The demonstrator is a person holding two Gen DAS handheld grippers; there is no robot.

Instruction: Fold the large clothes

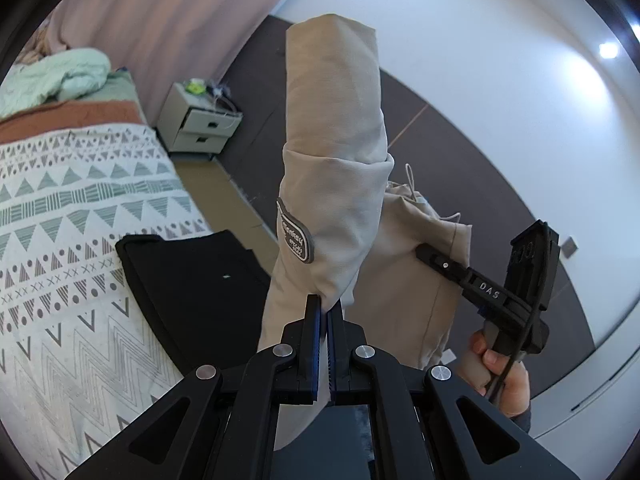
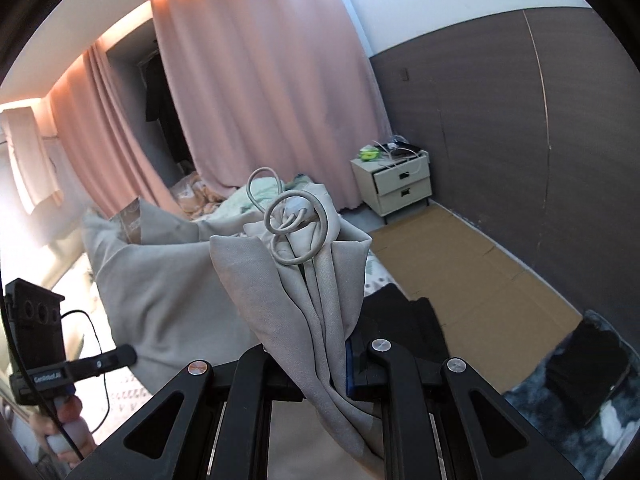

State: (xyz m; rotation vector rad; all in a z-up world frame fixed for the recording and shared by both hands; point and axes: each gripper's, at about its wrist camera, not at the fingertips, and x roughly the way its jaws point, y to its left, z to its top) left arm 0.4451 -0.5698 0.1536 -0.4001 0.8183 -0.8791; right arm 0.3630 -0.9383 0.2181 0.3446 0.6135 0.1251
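Observation:
A large beige garment (image 1: 340, 184) with a grey patch and drawstrings is held up in the air between both grippers. My left gripper (image 1: 325, 312) is shut on a fold of its cloth near the patch. My right gripper (image 2: 320, 356) is shut on a bunched part near the drawstring (image 2: 292, 220); its fingertips are hidden by cloth. In the left wrist view the right gripper (image 1: 424, 250) touches the garment's right side. In the right wrist view the left gripper (image 2: 128, 354) is at the garment's left edge.
A bed with a patterned cover (image 1: 72, 216) lies below left, with a black folded garment (image 1: 188, 276) on it. A white nightstand (image 2: 400, 184) stands by the pink curtain (image 2: 260, 92). Brown floor (image 2: 472, 280) lies right of the bed. A dark item lies on a grey blanket (image 2: 576, 380).

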